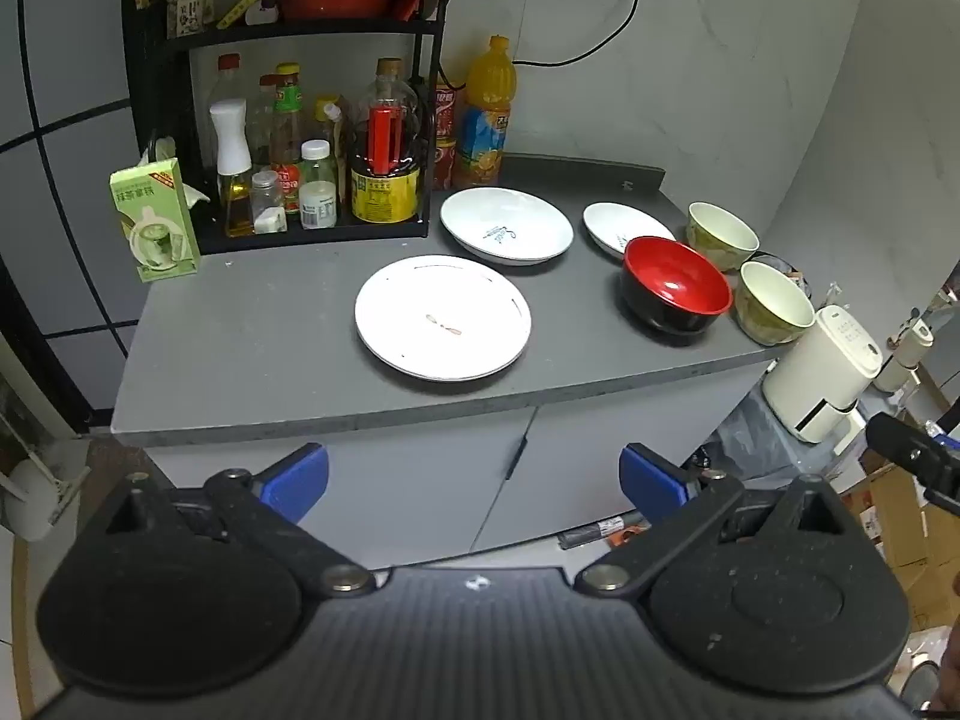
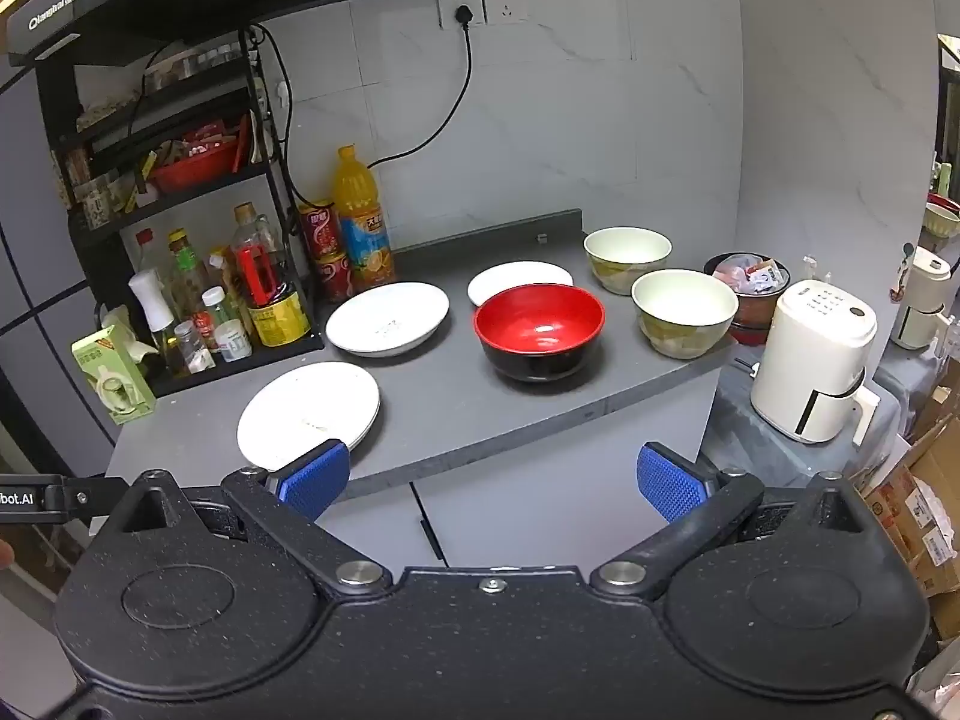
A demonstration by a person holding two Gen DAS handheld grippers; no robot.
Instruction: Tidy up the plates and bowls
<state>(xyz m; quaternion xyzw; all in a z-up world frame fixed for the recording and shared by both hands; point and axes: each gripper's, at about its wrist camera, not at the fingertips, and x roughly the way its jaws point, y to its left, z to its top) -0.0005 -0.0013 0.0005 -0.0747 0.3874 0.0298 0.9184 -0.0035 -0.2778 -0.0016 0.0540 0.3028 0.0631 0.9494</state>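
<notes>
On the grey counter [image 1: 252,354] lie a flat white plate [image 1: 443,317] [image 2: 309,411], a deeper white plate [image 1: 506,224] [image 2: 387,318] behind it, and a small white plate [image 1: 618,227] [image 2: 513,281] further right. A red-and-black bowl [image 1: 677,283] [image 2: 539,324] stands in front of the small plate. Two cream bowls with green pattern [image 1: 722,234] [image 1: 774,301] [image 2: 627,258] [image 2: 684,311] stand at the right end. My left gripper [image 1: 474,483] is open and empty, below the counter's front edge. My right gripper [image 2: 495,480] is open and empty, in front of the counter edge.
A black rack [image 1: 288,120] with sauce bottles stands at the back left, a green carton [image 1: 155,219] beside it. An orange juice bottle [image 1: 489,114] and red cans stand by the wall. A white appliance [image 2: 810,369] and a filled container [image 2: 747,282] stand right of the counter.
</notes>
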